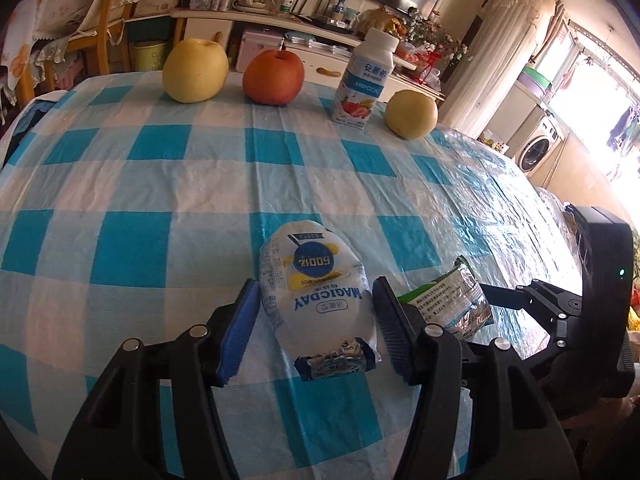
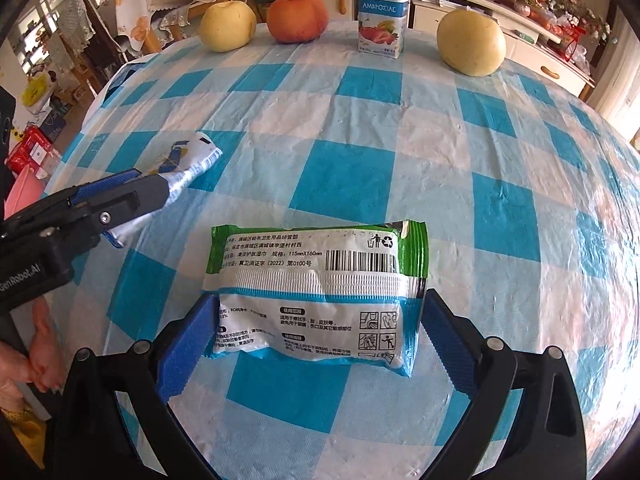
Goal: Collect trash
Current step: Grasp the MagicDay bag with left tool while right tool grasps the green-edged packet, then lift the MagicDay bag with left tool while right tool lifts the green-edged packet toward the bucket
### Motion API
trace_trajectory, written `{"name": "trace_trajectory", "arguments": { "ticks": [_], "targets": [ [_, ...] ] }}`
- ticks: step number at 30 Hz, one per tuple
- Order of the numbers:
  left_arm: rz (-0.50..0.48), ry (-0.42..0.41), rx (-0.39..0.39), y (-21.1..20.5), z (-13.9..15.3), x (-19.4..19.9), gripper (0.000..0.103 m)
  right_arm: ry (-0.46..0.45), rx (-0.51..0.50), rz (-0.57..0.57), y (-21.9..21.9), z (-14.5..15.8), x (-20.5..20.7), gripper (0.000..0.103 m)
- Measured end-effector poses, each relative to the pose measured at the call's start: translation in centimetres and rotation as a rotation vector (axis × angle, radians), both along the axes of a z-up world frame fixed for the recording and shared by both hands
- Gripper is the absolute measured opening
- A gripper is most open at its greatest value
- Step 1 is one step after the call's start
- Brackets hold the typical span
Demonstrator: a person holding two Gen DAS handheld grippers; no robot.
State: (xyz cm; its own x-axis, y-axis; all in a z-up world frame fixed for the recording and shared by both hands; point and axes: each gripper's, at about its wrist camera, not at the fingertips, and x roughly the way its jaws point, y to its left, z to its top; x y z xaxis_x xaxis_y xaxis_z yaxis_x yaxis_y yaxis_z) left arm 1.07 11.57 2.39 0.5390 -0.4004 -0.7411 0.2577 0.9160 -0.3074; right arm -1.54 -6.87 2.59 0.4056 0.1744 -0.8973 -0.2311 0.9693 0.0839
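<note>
Bench (image 1: 168, 184) draped in a blue-and-white checked cloth. Along its far edge, left to right: yellow pear (image 1: 195, 70), red apple (image 1: 273, 77), upright yogurt bottle (image 1: 363, 80), second pear (image 1: 411, 113). Left hand-held gripper (image 1: 316, 326), jaws spread, brackets a white snack wrapper (image 1: 318, 300) lying on the cloth; the blue pads stand just beside its sides, contact uncertain. Right hand-held gripper (image 2: 316, 344), jaws likewise spread, straddles the near half of a green-and-white wet-wipe packet (image 2: 316, 292) lying flat near the front of the bench, just to the right of the white wrapper.
</note>
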Motion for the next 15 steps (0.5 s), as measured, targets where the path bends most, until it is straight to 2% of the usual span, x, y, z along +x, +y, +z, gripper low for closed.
{"name": "trace_trajectory", "arguments": {
  "ticks": [10, 13, 15],
  "targets": [
    [-0.007, 0.021, 0.032, 0.4, -0.4, -0.5, 0.059, -0.061, -0.034, 0.023, 1.3, -0.3, 0.4, 0.097],
    [-0.021, 0.033, 0.064, 0.0, -0.8, -0.3, 0.059, -0.075, -0.036, 0.052, 1.8, 0.0, 0.1, 0.083],
    [-0.027, 0.04, 0.103, -0.3, -1.1, -0.2, 0.065, -0.076, -0.032, 0.063, 2.1, 0.2, 0.1, 0.075]
  ]
}}
